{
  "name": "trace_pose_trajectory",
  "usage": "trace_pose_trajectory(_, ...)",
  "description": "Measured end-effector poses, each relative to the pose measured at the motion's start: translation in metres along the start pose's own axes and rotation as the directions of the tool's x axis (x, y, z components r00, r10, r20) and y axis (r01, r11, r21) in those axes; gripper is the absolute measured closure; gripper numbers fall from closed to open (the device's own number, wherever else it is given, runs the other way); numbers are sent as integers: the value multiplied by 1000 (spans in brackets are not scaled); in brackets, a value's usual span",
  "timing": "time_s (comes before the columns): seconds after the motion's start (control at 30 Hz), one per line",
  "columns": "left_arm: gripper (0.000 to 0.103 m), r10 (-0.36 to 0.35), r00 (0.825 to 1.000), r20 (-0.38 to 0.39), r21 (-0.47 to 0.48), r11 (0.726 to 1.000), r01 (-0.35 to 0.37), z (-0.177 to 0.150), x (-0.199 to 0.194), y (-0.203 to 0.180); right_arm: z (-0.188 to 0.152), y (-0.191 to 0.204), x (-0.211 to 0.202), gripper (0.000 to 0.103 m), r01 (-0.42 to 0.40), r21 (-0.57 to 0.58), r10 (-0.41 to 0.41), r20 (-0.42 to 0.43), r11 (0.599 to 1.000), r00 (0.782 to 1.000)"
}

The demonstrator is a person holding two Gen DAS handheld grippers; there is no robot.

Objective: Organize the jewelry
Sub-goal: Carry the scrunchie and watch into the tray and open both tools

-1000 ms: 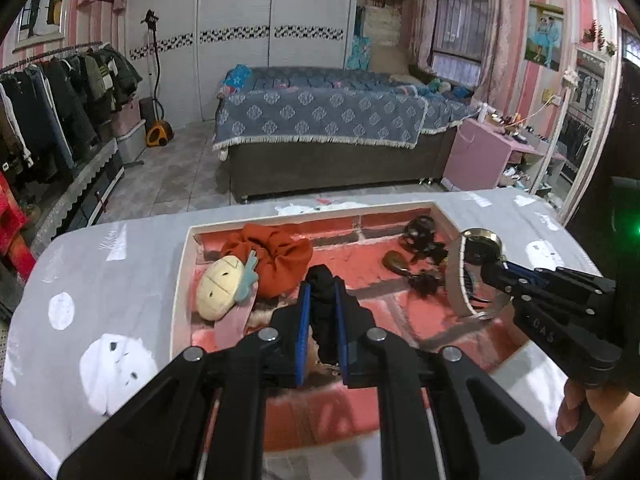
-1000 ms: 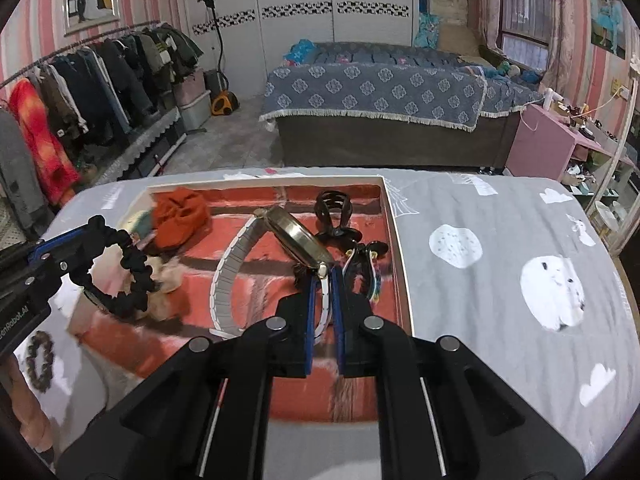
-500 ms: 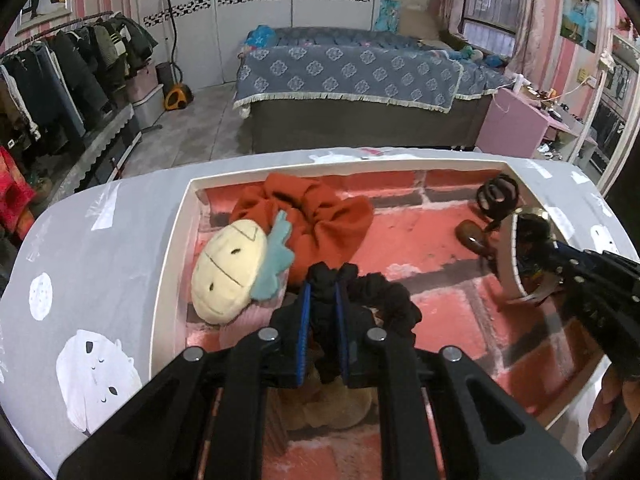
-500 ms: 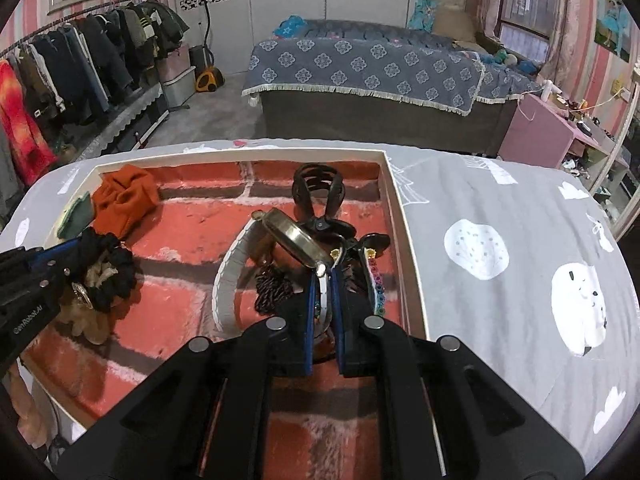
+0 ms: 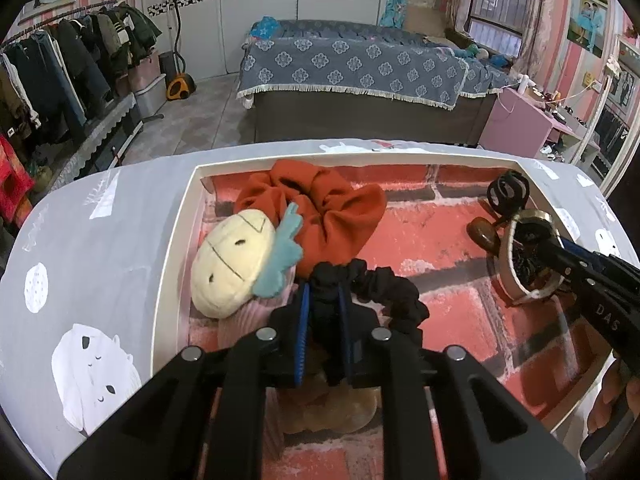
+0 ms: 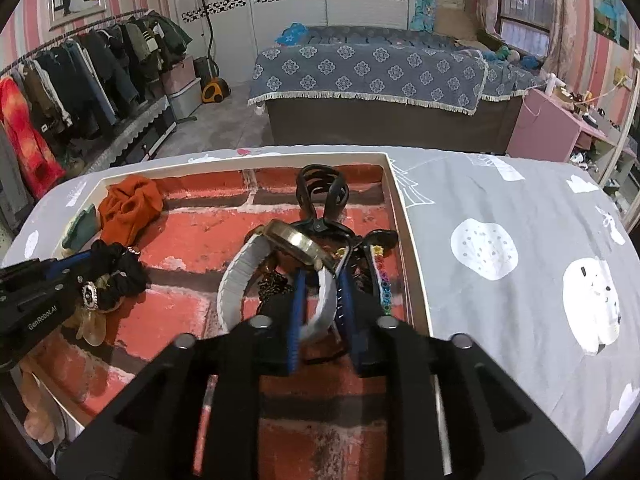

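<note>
A white-walled tray [image 5: 176,240] with a red brick-pattern floor lies on the grey table. My left gripper [image 5: 323,296] is shut on a black scrunchie [image 5: 384,288], low over the tray's left part, next to an orange scrunchie [image 5: 332,208] and a cream plush face [image 5: 232,260]. My right gripper [image 6: 320,280] has opened; the white-strap watch [image 6: 244,276] with a gold case sits loosely between its fingers, down in the tray's right part. The right gripper also shows in the left wrist view [image 5: 560,252], and the left gripper in the right wrist view [image 6: 60,276].
A black claw clip [image 6: 320,192], a dark chain, a bead-studded clip [image 6: 380,276] and a brown clip [image 5: 482,232] lie by the tray's right wall [image 6: 404,216]. A beige piece [image 6: 92,324] lies under the black scrunchie. Grey cloth table [image 6: 500,248] surrounds the tray.
Both grippers have come down into the tray. The right gripper's jaws have parted around the watch strap. The left stays shut on the black scrunchie.
</note>
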State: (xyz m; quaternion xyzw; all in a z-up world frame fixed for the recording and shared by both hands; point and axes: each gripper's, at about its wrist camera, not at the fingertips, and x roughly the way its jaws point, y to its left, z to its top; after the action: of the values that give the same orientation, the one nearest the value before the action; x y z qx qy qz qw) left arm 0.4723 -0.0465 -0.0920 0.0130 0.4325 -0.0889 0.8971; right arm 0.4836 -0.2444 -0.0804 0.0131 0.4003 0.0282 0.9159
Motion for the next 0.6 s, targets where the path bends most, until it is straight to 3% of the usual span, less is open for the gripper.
trace_pose_trajectory(0.13, 56, -23, 1000, -3, -12, 1000, 23, -2, -10, -2, 2, 0, -11, 62, -10, 4, 10, 10, 1000, 1000)
trace_pose_trajectory(0.4, 40, -54, 998, 32, 19, 998, 54, -3, -50, -10, 3, -4, -52, 27, 20, -6, -19, 72, 1000, 997)
trace_pose_trajectory(0.47, 28, -58, 997, 49, 13, 998, 57, -2, -61, -9, 1, -4, -64, 17, 42, -10, -41, 89, 999, 995)
trace_pose_trajectory(0.53, 22, -51, 996, 70, 14, 999, 50, -2, -74, -8, -1, -4, -76, 5, 64, -16, -62, 109, 998, 992)
trace_pose_trajectory(0.6, 18, -49, 995, 84, 12, 999, 48, -3, -87, -5, -4, -3, -88, 4, 82, -22, -79, 128, 996, 989)
